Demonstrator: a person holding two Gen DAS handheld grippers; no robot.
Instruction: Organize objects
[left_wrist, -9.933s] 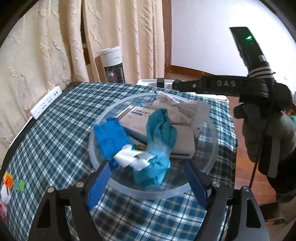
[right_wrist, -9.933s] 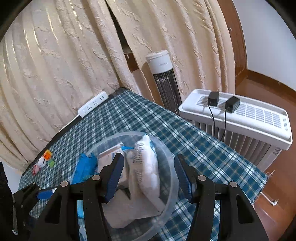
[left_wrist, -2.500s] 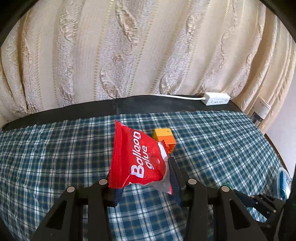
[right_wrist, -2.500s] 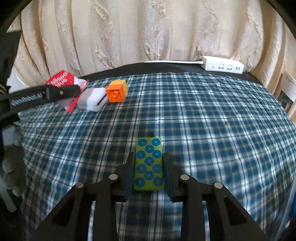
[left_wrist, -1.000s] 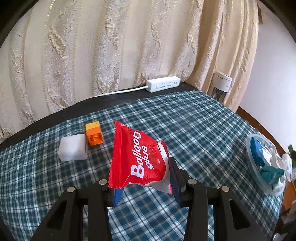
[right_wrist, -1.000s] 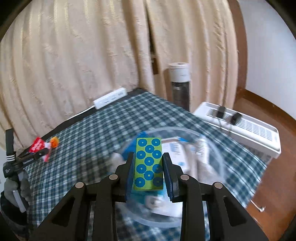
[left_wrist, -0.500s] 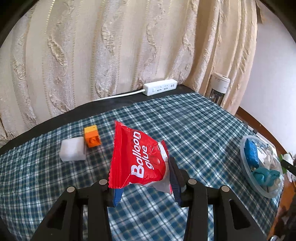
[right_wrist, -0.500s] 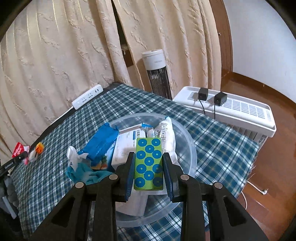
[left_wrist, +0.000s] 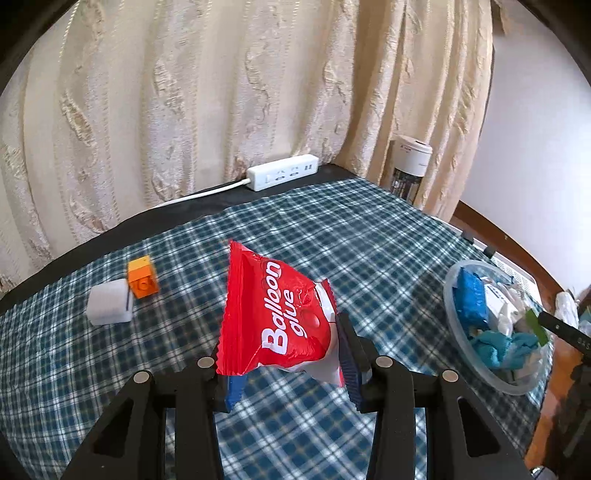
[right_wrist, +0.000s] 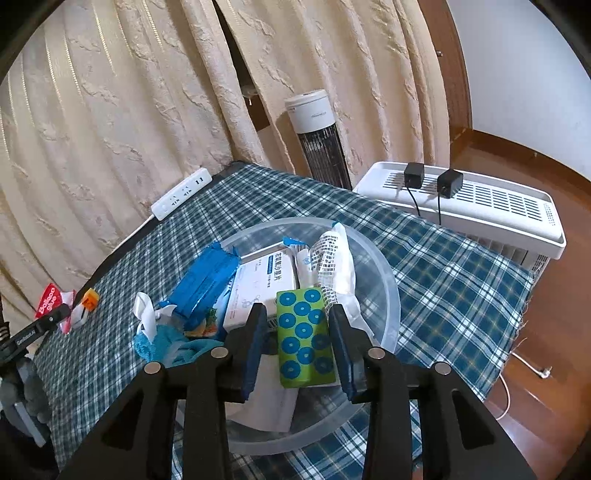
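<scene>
**Right wrist view: green box going into the bowl, red packet next**

Right wrist view has the right tool (right_wrist: 298, 341) over the clear bowl (right_wrist: 391, 295), its jaws opening round the green dotted box (right_wrist: 303, 338). Gaps show on both sides of the box, so it looks let go and lying on the stuff already in the bowl, tho contact underneath is hidden.

Done so far, judging by how things lie: bowl already holds a blue pack (right_wrist: 205, 284), a white med box (right_wrist: 264, 286), a white printed bag (right_wrist: 334, 264), teal cloth (right_wrist: 177, 345) w/ a white ribbon (right_wrist: 144, 314), and now the green box.

Left to do: left tool (left_wrist: 286, 360) is clenched on the red packet (left_wrist: 275, 319), held up above the plaid counter (left_wrist: 369, 258), well apart from the bowl (left_wrist: 452, 295) at far right. Orange block (left_wrist: 142, 282) and white cube (left_wrist: 109, 306) sit on the counter, just beside each other, not yet picked. So approx. three items remain.

Writing: red packet reads "Balloon glue" in white. White med box has blue Chinese print, too small to read. Printed bag text illegible. "DAS" shows on the far tool's arm at the right edge of the left wrist view.
</scene>
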